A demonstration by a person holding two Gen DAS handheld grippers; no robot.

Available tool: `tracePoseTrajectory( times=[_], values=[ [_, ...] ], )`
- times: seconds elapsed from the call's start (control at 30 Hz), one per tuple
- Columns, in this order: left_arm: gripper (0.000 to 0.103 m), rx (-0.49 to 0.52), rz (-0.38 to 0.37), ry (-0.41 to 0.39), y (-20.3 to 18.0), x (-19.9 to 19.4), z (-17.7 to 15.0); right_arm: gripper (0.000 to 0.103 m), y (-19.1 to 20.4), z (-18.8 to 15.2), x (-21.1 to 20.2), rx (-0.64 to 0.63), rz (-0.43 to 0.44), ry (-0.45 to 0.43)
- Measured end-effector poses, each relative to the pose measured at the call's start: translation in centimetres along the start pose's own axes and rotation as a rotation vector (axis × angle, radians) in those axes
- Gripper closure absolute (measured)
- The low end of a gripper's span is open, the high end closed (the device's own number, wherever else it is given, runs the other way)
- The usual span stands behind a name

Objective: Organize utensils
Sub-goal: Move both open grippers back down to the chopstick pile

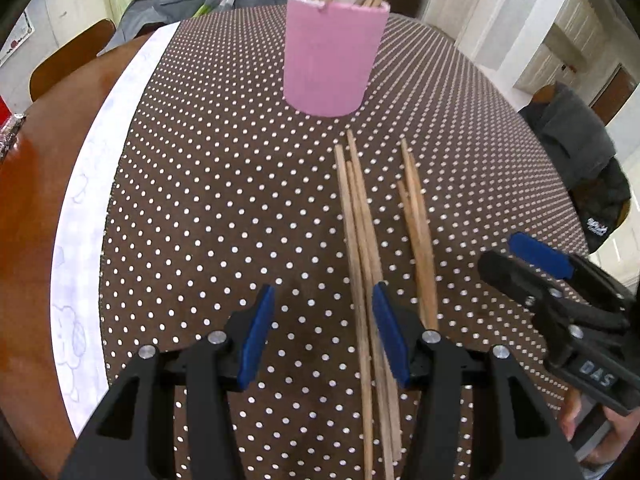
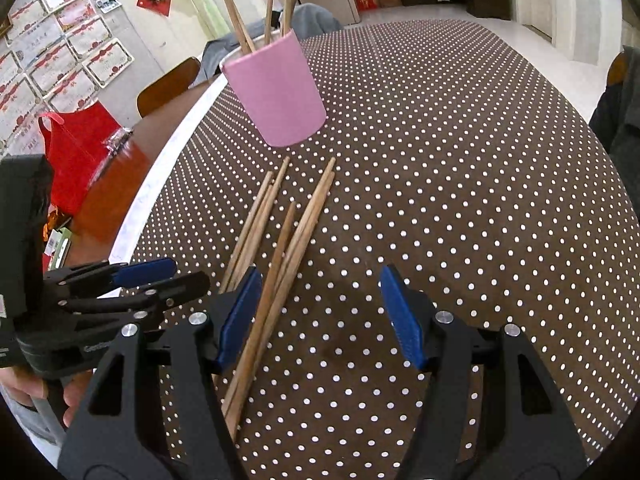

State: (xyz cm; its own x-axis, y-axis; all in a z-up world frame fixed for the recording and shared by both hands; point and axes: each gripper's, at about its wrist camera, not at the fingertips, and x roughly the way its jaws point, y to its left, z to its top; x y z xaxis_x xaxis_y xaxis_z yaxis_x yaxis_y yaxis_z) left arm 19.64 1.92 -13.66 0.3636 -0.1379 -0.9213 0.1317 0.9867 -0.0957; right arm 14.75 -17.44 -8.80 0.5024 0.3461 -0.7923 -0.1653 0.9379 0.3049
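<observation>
A pink cup stands on the dotted brown tablecloth with several wooden chopsticks upright in it. Several loose chopsticks lie in two bundles in front of the cup, pointing toward it. My left gripper hovers open over their near ends; one bundle runs beside its right finger. My right gripper is open too, with chopsticks just inside its left finger. Neither gripper's pads press on anything. Each gripper shows in the other's view: the right gripper and the left gripper.
A white cloth strip edges the tablecloth, with bare wooden table beyond it. A red bag sits on that wood. Chairs draped with jackets stand around the table. The tablecloth's right side holds nothing.
</observation>
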Motion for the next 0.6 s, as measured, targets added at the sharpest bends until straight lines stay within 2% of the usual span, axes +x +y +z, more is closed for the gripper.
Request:
tracePoseTrajectory(
  times=[0.27,0.5,0.6],
  values=[
    [0.052,0.0,0.023,0.015,-0.9,2.0,0.8,0.041,-0.7,0.1,1.3,-0.002,-0.038,0.039],
    [0.052,0.003,0.018,0.011,-0.1,2.5,2.0,0.041,-0.6,0.5,1.8,-0.01,-0.055,0.059],
    [0.052,0.009,0.043,0.014,-0.1,3.0,2.7,0.041,-0.4,1.2,2.3,-0.021,-0.072,0.077]
  ],
)
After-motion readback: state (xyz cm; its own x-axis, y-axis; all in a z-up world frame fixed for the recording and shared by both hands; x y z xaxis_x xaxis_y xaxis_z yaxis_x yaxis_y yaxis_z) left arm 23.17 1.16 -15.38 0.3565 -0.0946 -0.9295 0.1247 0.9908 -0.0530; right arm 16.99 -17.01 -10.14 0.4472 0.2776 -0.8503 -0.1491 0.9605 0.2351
